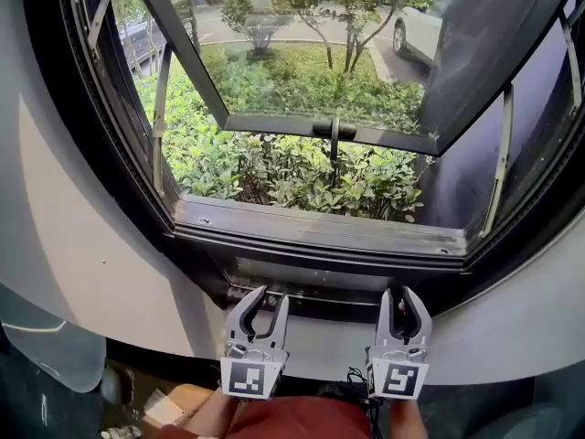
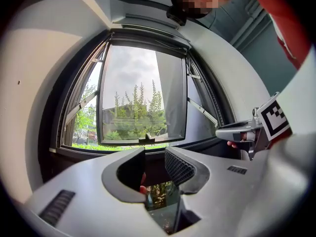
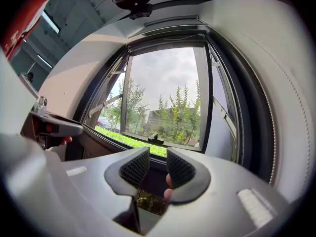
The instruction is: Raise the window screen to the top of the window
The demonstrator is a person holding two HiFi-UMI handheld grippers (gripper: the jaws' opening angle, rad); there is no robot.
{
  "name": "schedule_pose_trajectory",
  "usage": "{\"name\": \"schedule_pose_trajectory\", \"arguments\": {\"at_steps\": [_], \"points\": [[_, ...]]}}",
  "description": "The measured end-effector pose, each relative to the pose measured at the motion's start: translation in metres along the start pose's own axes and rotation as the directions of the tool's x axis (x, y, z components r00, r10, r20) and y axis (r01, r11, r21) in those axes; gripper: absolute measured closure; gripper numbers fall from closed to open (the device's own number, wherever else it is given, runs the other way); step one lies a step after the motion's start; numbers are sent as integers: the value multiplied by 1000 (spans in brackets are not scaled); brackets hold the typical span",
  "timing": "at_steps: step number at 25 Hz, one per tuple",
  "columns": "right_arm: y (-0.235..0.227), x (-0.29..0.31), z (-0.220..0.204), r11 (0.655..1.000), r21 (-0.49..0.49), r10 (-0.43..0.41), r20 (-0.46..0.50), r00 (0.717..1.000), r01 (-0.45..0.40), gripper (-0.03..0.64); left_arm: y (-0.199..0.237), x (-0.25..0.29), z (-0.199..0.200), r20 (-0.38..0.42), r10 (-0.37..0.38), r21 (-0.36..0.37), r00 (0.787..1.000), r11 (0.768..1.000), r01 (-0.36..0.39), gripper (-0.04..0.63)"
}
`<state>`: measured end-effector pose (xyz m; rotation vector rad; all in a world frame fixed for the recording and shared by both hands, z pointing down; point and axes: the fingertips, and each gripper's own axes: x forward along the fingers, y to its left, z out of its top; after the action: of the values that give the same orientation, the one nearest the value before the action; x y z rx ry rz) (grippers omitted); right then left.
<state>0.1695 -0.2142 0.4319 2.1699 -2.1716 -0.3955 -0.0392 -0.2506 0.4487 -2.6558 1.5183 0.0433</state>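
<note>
Head view: both claws sit low at the foot of an open window, side by side and well apart, pointing at the dark bottom of the frame. The left claw has its 2 jaws spread wide. The right claw shows a narrower gap.

The window screen appears to be the pale bar lying along the bottom of the frame, just beyond the tips of both claws and below the grey sill. I cannot tell whether either claw touches it. Above the sill the opening looks straight out onto green shrubs. The glazed sash is swung outward, with its dark handle at the middle of its lower rail. A pale car stands beyond the plants. A white wall curves around the frame.

Left gripper view: the ribbed pads stand apart with only the dark frame showing beyond the gap, and nothing is pressed between them. A fingertip shows below the jaws.

Right gripper view: the pads are parted by a small gap and grip nothing.
</note>
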Motion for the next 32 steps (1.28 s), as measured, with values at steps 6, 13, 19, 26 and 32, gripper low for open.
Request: {"name": "schedule_pose_trajectory", "arguments": {"at_steps": [6,13,19,26,32], "points": [[2,-2,4,1000,-7,-8,23,1000,9,580,6,0,2,7,32,15,999,999,-32,550],[5,-2,8,999,-39,8,31,999,-7,606,11,0,4,9,51,14,999,999,-51,590],[9,-2,9,998,-52,26,28,999,-24,606,13,-1,4,9,61,10,998,998,-61,590],[13,-3,12,998,-59,31,25,999,-30,606,12,-4,5,19,60,16,998,998,-61,589],[15,-3,16,998,-59,32,40,999,-30,606,13,-5,6,19,64,5,998,998,-65,591]]}}
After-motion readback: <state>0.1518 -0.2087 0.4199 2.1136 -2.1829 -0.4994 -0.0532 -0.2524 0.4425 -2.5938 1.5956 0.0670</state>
